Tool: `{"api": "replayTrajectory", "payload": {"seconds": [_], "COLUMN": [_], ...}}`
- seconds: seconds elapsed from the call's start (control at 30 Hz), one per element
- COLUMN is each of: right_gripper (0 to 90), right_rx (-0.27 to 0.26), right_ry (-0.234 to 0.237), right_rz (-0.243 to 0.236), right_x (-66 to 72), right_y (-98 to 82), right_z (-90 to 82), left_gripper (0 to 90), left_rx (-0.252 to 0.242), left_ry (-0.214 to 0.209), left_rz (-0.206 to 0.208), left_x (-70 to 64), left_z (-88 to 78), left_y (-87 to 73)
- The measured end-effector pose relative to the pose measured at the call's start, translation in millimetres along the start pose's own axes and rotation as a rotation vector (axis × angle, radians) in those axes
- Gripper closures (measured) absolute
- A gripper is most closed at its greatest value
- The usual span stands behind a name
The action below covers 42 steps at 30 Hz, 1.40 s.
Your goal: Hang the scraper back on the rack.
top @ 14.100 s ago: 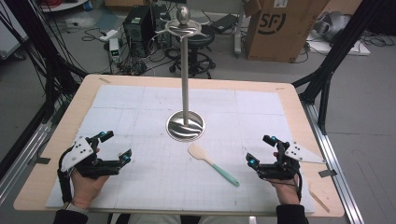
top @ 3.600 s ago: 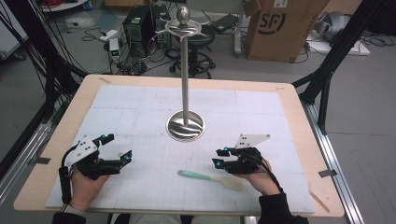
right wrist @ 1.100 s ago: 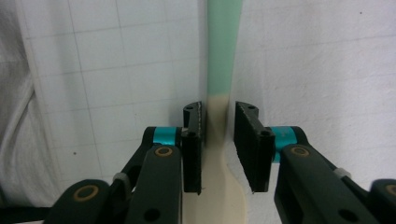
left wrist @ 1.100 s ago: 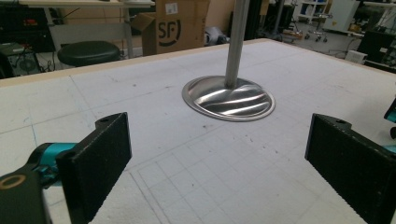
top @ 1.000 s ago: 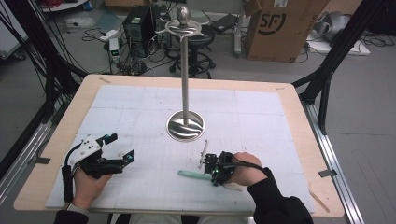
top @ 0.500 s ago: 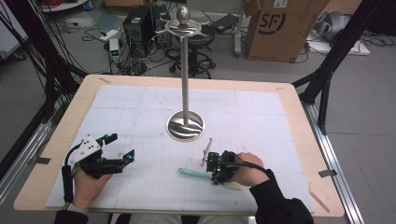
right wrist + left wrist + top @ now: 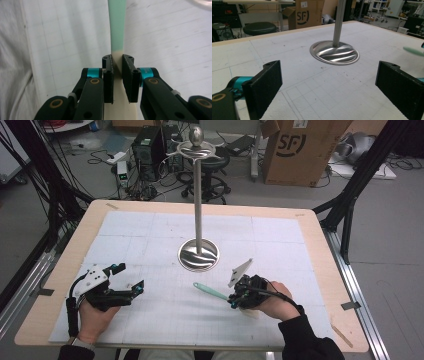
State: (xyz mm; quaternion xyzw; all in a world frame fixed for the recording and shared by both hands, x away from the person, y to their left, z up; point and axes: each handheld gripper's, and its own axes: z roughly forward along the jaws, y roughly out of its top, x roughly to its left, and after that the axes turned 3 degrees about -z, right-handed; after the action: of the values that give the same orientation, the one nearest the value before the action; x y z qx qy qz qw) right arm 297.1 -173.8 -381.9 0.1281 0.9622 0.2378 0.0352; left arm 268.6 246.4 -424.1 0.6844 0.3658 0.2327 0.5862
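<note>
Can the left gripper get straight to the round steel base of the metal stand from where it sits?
Probably yes. The left gripper stands open, and bare white mat lies between it and the round steel base. The right gripper, shut on the green-handled spatula, sits off to the side.

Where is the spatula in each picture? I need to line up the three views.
High view: the spatula lies right of centre, its green handle pointing away from the right tongs.
Left gripper view: a green tip at the right edge.
Right gripper view: centre, running up from the tongs.
Shared landmark: the metal stand's base.
</note>
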Motion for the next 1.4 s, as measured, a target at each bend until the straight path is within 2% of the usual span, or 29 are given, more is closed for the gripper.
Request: {"api": "replayTrajectory", "payload": {"seconds": [0.1, 0.2, 0.23, 0.37, 0.4, 0.43, 0.5, 0.53, 0.6, 0.73, 0.87, 1.03, 1.17, 1.3, 1.4], "right_gripper": [80.1, 80.1, 80.1, 80.1, 80.2, 80.2, 80.1, 80.1, 80.1, 80.1, 80.1, 80.2, 80.1, 80.1, 80.1], "right_rx": [-0.071, -0.149, -0.186, -0.277, -0.336, -0.336, -0.398, -0.442, -0.495, -0.529, -0.62, -0.74, -0.845, -0.889, -0.896], "right_ry": [-0.03, -0.079, -0.089, -0.127, -0.156, -0.156, -0.176, -0.187, -0.188, -0.211, -0.24, -0.245, -0.187, -0.19, -0.198], "right_rz": [0.024, 0.006, 0.02, 0.049, 0.068, 0.068, 0.095, 0.119, 0.17, 0.214, 0.261, 0.302, 0.318, 0.315, 0.307], "right_x": [-4.0, -5.6, -6.4, -9.8, -12.9, -12.9, -15.9, -17.9, -22.4, -28.0, -33.7, -43.7, -50.3, -55.0, -58.5], "right_y": [-1.9, -3.7, -4.5, -7.4, -9.0, -9.0, -10.2, -11.0, -11.9, -14.5, -18.3, -18.0, -14.2, -10.2, -4.3], "right_z": [-9.6, -17.0, -19.4, -25.8, -30.0, -30.0, -34.7, -38.0, -42.0, -47.7, -55.0, -65.8, -75.7, -86.7, -93.8], "left_gripper": [7.6, 7.6, 7.6, 7.6, 7.6, 7.6, 7.6, 7.6, 7.6, 7.6, 7.6, 7.6, 7.6, 7.6, 7.6], "left_rx": [0.0, 0.0, 0.0, 0.0, 0.001, 0.001, -0.001, 0.0, 0.001, 0.0, 0.001, 0.002, 0.0, 0.005, 0.003], "left_ry": [0.0, 0.0, 0.0, 0.0, -0.001, 0.0, -0.001, 0.001, 0.001, -0.001, -0.002, 0.0, -0.001, -0.004, -0.003], "left_rz": [-0.001, -0.001, 0.0, -0.001, -0.002, -0.001, -0.003, -0.002, -0.002, -0.004, -0.004, -0.003, -0.005, -0.004, -0.005], "left_x": [-0.1, -0.1, -0.1, -0.1, -0.1, -0.1, -0.3, -0.1, -0.1, -0.3, -0.3, -0.1, -0.1, -0.2, -0.5], "left_z": [-0.1, -0.1, 0.0, -0.1, -0.1, -0.1, 0.0, -0.1, -0.1, -0.2, -0.1, -0.1, -0.4, 0.0, -0.2], "left_y": [0.0, 0.0, 0.0, 0.0, 0.0, 0.0, 0.0, 0.0, 0.0, -0.1, 0.0, 0.0, 0.0, -0.2, -0.1]}}
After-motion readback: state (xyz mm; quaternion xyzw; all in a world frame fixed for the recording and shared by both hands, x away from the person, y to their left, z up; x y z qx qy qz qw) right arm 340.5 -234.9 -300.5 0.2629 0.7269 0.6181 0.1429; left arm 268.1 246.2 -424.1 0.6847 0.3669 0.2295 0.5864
